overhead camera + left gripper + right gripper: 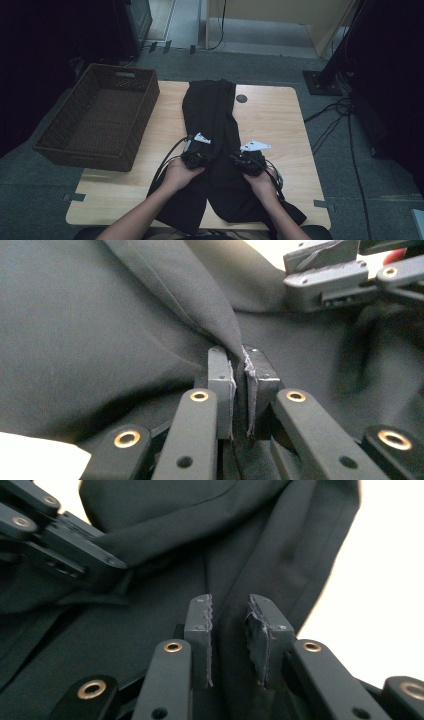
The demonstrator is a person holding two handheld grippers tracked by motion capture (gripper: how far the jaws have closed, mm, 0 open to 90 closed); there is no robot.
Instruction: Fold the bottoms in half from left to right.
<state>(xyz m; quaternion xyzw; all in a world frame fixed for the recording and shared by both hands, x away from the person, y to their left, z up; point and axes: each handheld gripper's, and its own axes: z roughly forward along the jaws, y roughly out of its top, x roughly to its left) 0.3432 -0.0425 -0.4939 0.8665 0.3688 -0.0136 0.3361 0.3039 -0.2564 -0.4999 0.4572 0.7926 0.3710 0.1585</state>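
Black garment (212, 125) lies lengthwise at centre of wooden table (280, 125), near end hanging over bottom edge. Left gripper (196, 159) – its own view shows jaws pinched on raised fabric fold (220, 325). Right gripper (246, 162) – its own view shows jaws slightly apart, cloth between, pads not pressing. High view adds empty wicker basket (100, 115) at left, grey carpet, cables at right.

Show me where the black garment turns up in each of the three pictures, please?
High view: the black garment lies lengthwise down the middle of the wooden table.
Left gripper view: it covers the frame, a fold pinched between the left gripper fingers.
Right gripper view: it spreads across the left and centre, a ridge between the right gripper fingers.
Shared landmark: the pale tabletop beside the cloth.
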